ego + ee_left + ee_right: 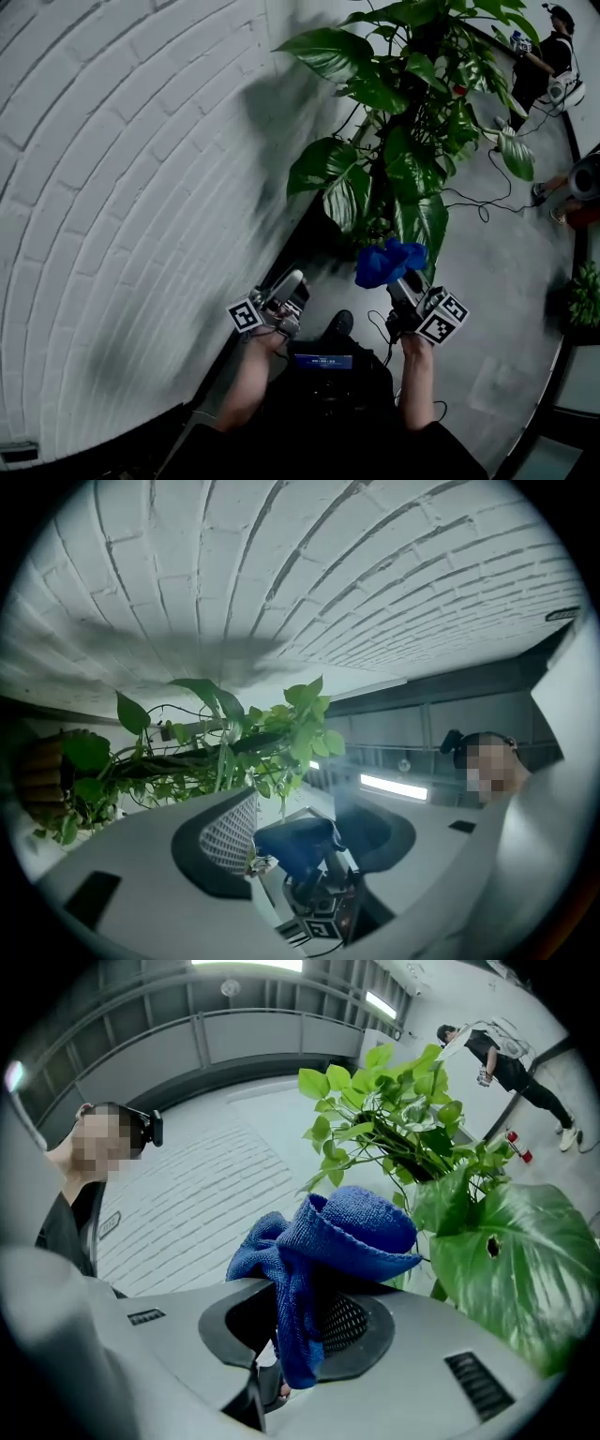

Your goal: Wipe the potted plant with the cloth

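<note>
My right claw [403, 281] is clamped on the blue cloth [328, 1232], which bunches up above the jaws. My left claw [291, 281] stands open and empty. The plant [412, 141] is just ahead of the right claw, with a big leaf [516, 1260] at its right. I'd support that leaf underneath with the left claw, then stroke gently from stem to tip.

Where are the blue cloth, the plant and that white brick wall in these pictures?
blue cloth [352, 1222], right gripper view, on its bunched top fold.
potted plant [319, 167], head view, on a large lower leaf.
white brick wall [112, 187], head view, on its bare middle.
</note>
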Motion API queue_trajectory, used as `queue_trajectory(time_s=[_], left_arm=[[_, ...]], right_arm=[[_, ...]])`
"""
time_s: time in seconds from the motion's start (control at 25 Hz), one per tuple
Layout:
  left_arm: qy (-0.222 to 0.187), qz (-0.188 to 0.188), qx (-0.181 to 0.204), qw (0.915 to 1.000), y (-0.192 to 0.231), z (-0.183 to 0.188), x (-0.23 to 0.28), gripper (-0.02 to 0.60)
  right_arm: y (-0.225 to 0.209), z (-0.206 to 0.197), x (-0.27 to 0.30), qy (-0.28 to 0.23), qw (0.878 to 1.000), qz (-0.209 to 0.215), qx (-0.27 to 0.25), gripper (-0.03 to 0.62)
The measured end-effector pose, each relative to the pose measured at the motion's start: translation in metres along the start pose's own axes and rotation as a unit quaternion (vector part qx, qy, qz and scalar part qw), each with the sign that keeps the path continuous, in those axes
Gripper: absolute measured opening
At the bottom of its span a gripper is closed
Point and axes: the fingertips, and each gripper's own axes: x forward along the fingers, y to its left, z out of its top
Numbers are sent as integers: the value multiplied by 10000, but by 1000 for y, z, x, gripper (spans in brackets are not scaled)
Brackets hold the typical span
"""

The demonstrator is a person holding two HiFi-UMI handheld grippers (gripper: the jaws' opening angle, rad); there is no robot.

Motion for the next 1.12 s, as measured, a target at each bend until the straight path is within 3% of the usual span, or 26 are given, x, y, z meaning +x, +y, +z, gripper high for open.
queue_trajectory(time_s=[0.28,0.48,0.84,1.12], left_arm=[[-26,555,203,9983,53,18,60,318],[-91,854,234,9960,81,23,86,330],[43,903,47,9959,118,28,130,336],[377,616,-432,9965,134,36,149,336]], right_arm=[[-46,54,22,-29,9991,130,-404,107],[-77,76,26,-33,9988,126,-482,107],[-103,114,70,39,9949,16,-1004,107],[-115,107,151,434,9919,-87,-1187,109]])
